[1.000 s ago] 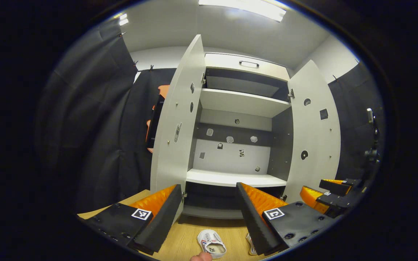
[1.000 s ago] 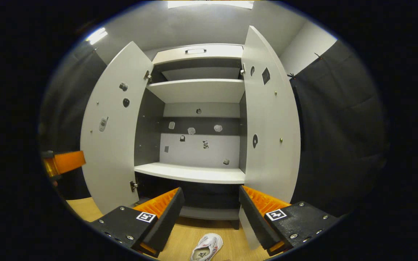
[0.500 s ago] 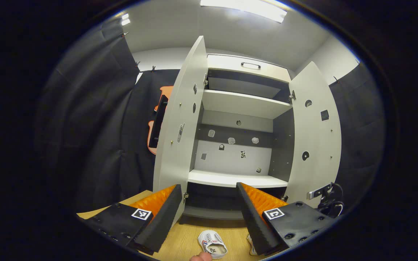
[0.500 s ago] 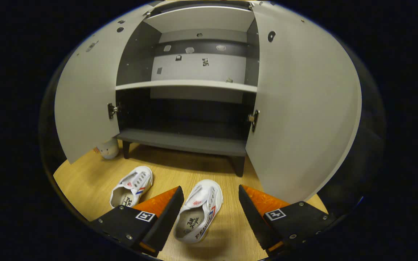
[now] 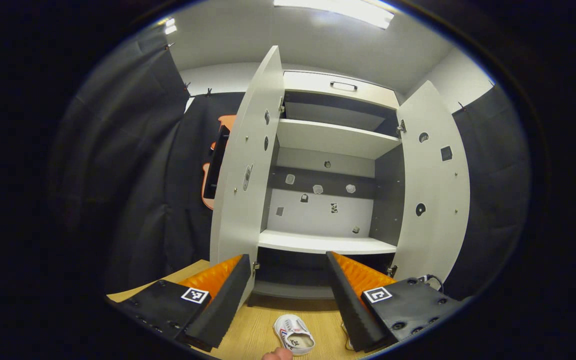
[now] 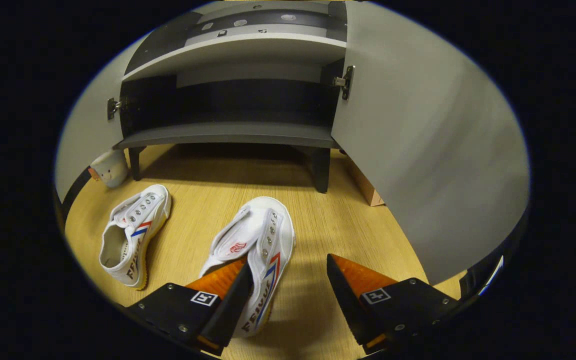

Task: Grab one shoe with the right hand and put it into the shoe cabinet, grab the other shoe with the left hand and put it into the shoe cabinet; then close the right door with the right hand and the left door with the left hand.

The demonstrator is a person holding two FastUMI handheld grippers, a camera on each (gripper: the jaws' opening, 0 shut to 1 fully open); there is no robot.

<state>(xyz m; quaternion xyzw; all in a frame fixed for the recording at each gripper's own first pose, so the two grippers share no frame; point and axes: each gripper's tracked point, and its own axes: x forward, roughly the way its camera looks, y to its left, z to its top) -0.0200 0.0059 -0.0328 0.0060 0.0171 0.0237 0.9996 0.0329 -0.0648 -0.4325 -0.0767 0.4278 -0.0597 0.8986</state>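
A pale wooden floor [image 6: 328, 220] fills the lower frame. Black cloth walls [image 5: 133, 165] hang left and right, and a ceiling light strip [image 5: 335, 11] glows at the top against white ceiling.

shoes: white canvas, red and blue stripes on the side, dark lettering; right shoe [image 6: 258, 245], left shoe [image 6: 130, 232]
floor [image 6: 218, 185]: light yellow wood grain
cabinet doors: pale grey; right door [image 6: 433, 155], left door [image 5: 240, 175]
shelves [image 5: 325, 243]: white
cabinet bottom board [image 6: 228, 134]: dark grey
cabinet back [image 5: 318, 212]: light grey with a dark grey band
small figure [image 6: 109, 167] by the cabinet leg: cream
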